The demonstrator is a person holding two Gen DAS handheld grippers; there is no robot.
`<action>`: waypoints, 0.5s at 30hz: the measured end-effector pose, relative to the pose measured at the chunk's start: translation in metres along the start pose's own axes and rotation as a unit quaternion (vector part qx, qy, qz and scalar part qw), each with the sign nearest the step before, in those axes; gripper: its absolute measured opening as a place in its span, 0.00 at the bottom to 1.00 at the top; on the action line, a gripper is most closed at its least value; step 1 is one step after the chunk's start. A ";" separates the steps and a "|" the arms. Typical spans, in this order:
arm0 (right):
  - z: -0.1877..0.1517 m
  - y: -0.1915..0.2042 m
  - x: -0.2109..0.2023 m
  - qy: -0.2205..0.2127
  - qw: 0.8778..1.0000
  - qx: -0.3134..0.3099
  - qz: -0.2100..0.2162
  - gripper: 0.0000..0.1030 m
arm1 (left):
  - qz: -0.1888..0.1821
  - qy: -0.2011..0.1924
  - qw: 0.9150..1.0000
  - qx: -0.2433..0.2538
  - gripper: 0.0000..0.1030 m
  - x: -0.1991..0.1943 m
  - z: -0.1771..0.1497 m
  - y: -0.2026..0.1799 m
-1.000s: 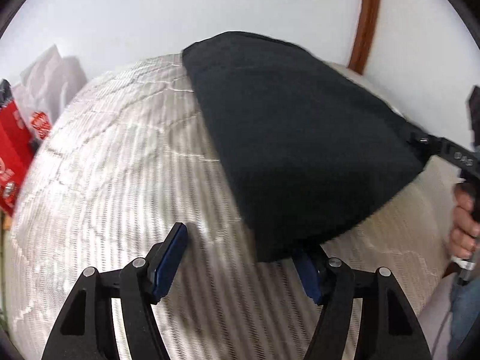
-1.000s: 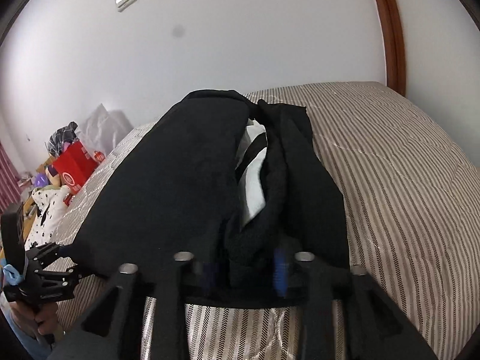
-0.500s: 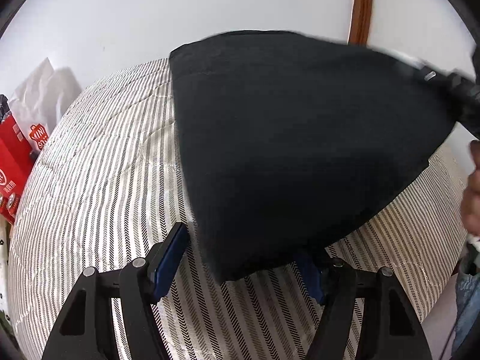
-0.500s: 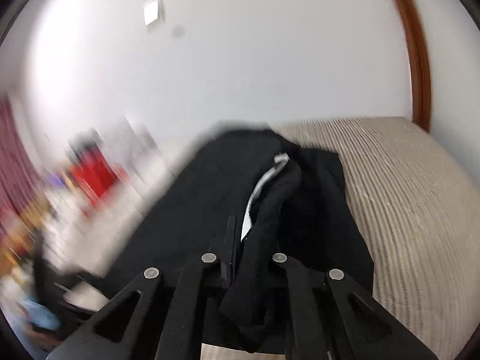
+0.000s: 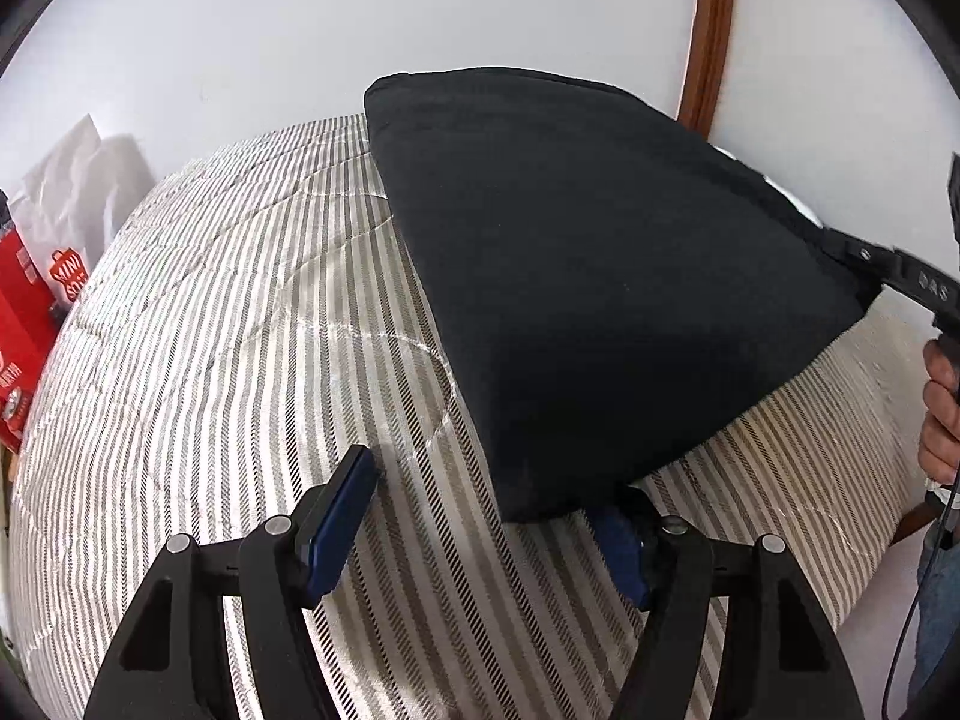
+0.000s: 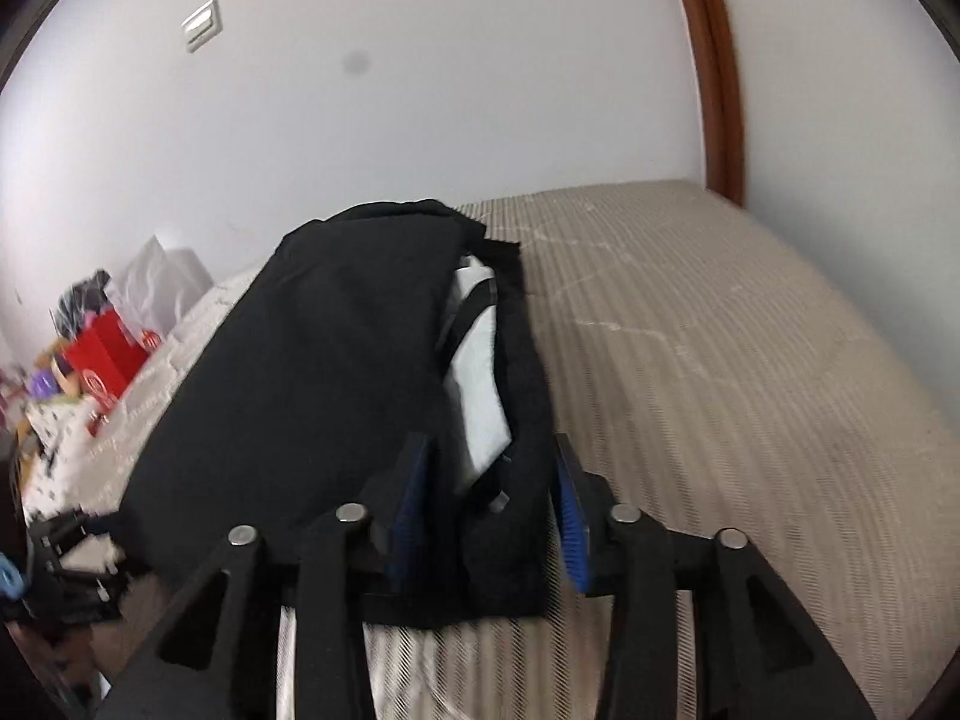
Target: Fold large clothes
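At the far left of our left wrist view a red box [image 5: 24, 324] and a white bag [image 5: 78, 180] stand beside the bed [image 5: 210, 312], whose striped quilt fills the lower half of the picture. Our left gripper [image 5: 480, 516] stands wide: its left blue pad is over bare quilt, while its right pad lies under the near corner of the black garment [image 5: 600, 276], so nothing is pinched between the two. The garment is folded into a broad dark slab that lies on the bed and reaches back toward the white wall. At its right corner the black frame of our right gripper [image 5: 864, 276] meets the cloth, and the hand [image 5: 942, 414] on its handle shows at the picture's edge. A brown wooden post [image 5: 708, 30] rises behind.

In the right wrist view, the left gripper [image 6: 72, 546] appears low at the left edge, blurred, at the garment's near left corner, with red boxes and clutter behind it. The black garment [image 6: 324, 372] runs away from us up the middle of the bed [image 6: 720, 360], and a white lining shows in the fold along its right side. Our right gripper [image 6: 489, 504] straddles the near end of that right fold, with the cloth between its blue pads; its jaws are opening and the pads stand clear of the cloth. To the right lies bare striped quilt.
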State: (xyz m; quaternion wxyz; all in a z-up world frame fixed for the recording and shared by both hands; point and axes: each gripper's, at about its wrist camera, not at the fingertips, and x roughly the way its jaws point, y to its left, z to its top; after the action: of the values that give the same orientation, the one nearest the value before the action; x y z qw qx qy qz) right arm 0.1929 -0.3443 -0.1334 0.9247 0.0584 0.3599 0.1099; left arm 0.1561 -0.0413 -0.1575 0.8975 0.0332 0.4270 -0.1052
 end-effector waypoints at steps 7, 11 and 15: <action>-0.020 -0.030 -0.046 0.017 0.999 -0.031 -0.024 0.40 | -0.037 -0.007 0.999 -0.030 0.64 -0.015 -0.011 0.014; -0.035 -0.027 -0.044 0.050 0.998 -0.036 -0.017 0.40 | -0.046 -0.014 0.999 -0.025 0.60 -0.018 -0.015 0.009; -0.041 -0.013 -0.028 0.056 0.997 -0.049 -0.028 0.40 | -0.050 -0.020 0.998 -0.014 0.55 -0.021 -0.013 0.003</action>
State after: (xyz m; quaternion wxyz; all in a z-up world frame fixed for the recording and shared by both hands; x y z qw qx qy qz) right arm 0.1471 -0.3624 -0.1476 0.9076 -0.0032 0.4066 0.1043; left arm 0.1340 -0.0335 -0.1496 0.9000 -0.0031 0.4114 -0.1441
